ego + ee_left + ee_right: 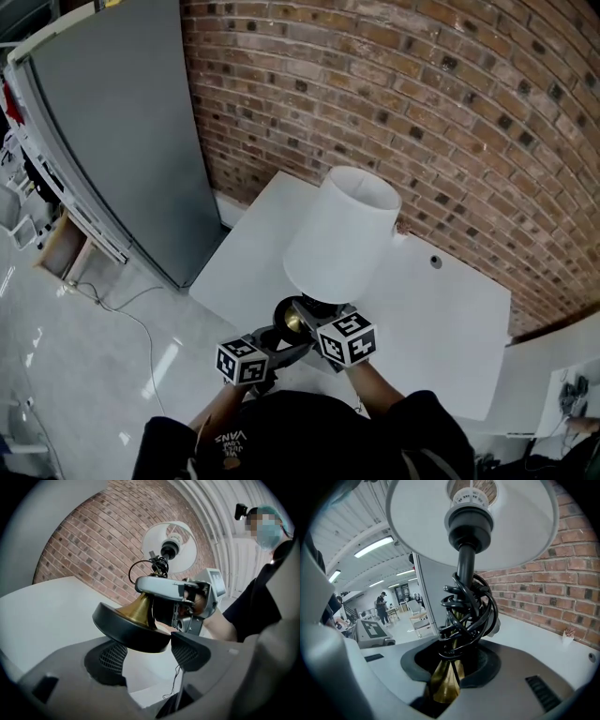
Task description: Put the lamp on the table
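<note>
A lamp with a white shade (339, 234), a brass stem and a round black base (284, 319) hangs tilted over the near edge of the white table (441, 319). My left gripper (274, 349) is shut on the base (126, 627), whose rim sits between the meshed pads (112, 656). My right gripper (307, 325) is shut on the brass stem (445, 681), just under the black cord (466, 616) coiled round it. The bulb socket and the inside of the shade (417, 522) show above. The base is clear of the tabletop.
A brick wall (422, 94) runs behind the table. A tall grey cabinet (122, 131) stands to the left, with a cable (122, 309) on the shiny floor beside it. The tabletop has a small round hole (436, 262). People stand far off (380, 604).
</note>
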Tool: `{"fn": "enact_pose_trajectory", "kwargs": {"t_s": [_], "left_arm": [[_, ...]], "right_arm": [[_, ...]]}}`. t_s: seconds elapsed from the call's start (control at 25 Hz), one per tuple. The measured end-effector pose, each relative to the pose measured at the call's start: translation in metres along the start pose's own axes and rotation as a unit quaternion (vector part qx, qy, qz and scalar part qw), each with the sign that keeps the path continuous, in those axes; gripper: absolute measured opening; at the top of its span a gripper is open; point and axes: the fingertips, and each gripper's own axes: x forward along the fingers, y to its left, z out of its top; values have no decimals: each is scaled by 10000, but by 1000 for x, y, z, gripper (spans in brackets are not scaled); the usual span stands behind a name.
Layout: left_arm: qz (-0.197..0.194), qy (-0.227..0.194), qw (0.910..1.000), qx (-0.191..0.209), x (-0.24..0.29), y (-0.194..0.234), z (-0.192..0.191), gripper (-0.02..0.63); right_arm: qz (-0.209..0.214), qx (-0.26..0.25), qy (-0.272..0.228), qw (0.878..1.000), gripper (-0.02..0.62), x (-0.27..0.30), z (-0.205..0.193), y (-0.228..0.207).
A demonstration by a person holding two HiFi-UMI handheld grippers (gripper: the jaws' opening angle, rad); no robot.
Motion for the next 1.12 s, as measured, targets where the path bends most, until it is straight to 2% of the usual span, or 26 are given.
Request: {"fn": "enact_pose_trajectory", "kwargs": {"t_s": [0.36,0.56,0.84,1.12], "left_arm": [[-658,462,9965,246,-20,34,23,291],[-893,518,9944,220,-11,44,32,291],[-911,562,9935,397,11,65,50,291],[-760,459,9954,360,41,89,69,295]], "right_arm": [[-745,345,-196,9964,103,32,20,-7],[-1053,431,-167,9934,101,38,25,-23],[-1204,494,-254,9912,101,49,34,-54],[-1192,439,-218,9917,100,66,45,-92]]}}
